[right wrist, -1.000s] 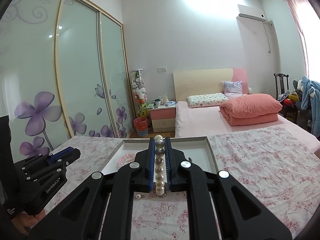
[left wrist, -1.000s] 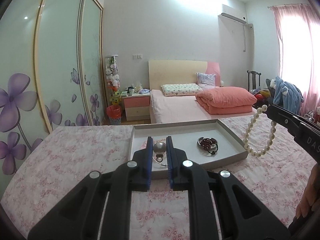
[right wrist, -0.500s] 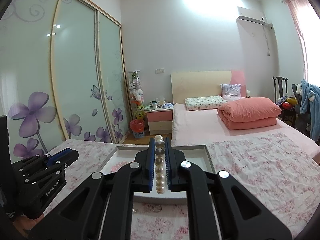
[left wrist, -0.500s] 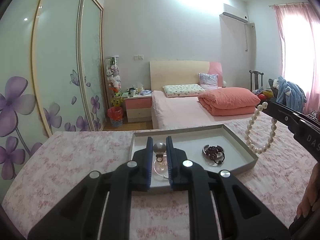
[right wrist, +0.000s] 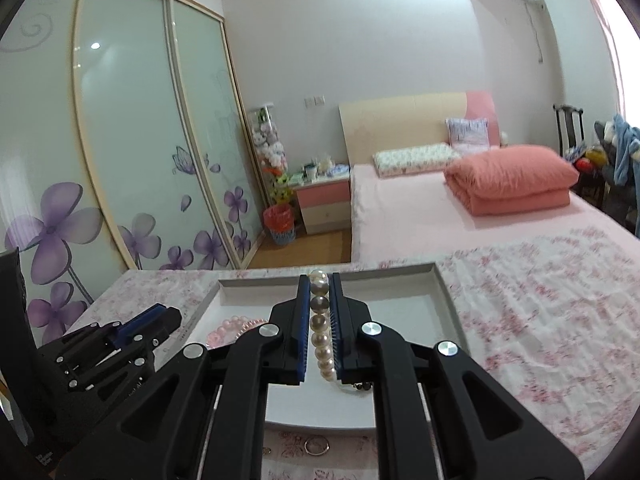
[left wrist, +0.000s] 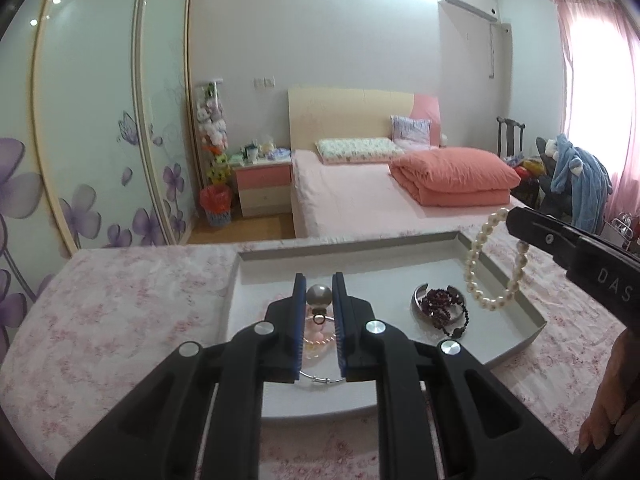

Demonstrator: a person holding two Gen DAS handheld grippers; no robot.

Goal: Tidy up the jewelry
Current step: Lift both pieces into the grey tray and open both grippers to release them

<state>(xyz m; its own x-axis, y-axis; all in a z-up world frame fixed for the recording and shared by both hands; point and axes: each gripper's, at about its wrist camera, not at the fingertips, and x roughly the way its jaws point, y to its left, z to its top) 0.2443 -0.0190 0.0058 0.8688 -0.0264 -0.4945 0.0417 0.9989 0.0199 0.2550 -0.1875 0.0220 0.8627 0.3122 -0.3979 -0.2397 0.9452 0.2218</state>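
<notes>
Left claw [left wrist: 319, 300] narrow, clamped on a grey bead [left wrist: 319, 294] with a thin ring hanging below, over the near part of the grey tray [left wrist: 516, 322]. Right claw [right wrist: 319, 320] clamped on a pearl bracelet [left wrist: 494, 264], dangling above the tray's right edge. Dark bead bracelet [left wrist: 444, 308] and pink bracelet [right wrist: 232, 328] lie in the tray. Small ring [right wrist: 316, 446] on the flowered desk [left wrist: 120, 304] cloth, just outside the tray.

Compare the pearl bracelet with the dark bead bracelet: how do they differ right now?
The pearl bracelet has large cream-white beads; the dark bead bracelet has smaller, deep red-black beads. The pearl bracelet hangs as an open loop, clamped in the right claw, above the tray's right wall; the dark bead bracelet lies bunched on the tray floor, held by nothing, against a silver bangle. Both are beaded strands.
</notes>
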